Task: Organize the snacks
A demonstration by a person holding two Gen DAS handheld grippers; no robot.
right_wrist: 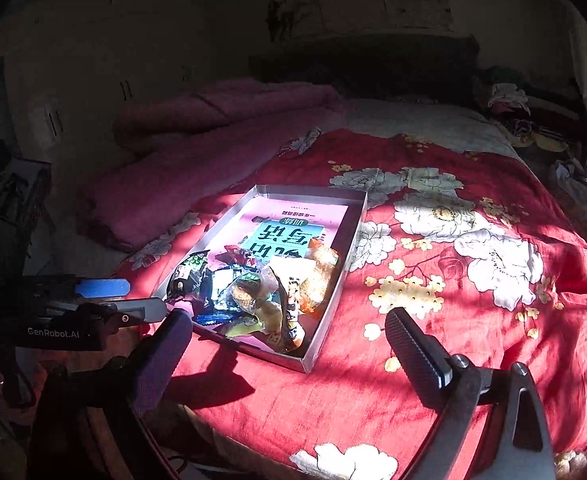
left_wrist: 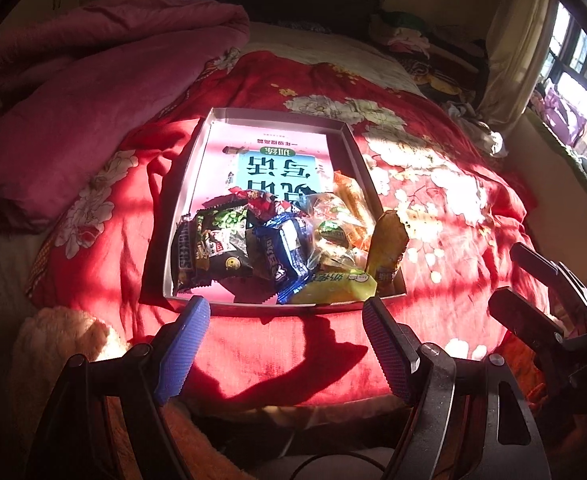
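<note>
Left wrist view: we are holding the left gripper just short of the shallow metal tray, its blue pads spread wide and gripping nothing. The snack packets are lying heaped at the tray's near end, among them a green-pea packet and a blue wrapper, on top of a printed booklet.

Right wrist view: we are holding the right gripper beside the tray's near corner, fingers apart and empty. The tray is resting on a soft red floral quilt. We are judging that pressing down could tilt it, and overlapping wrappers could come up together.
</note>
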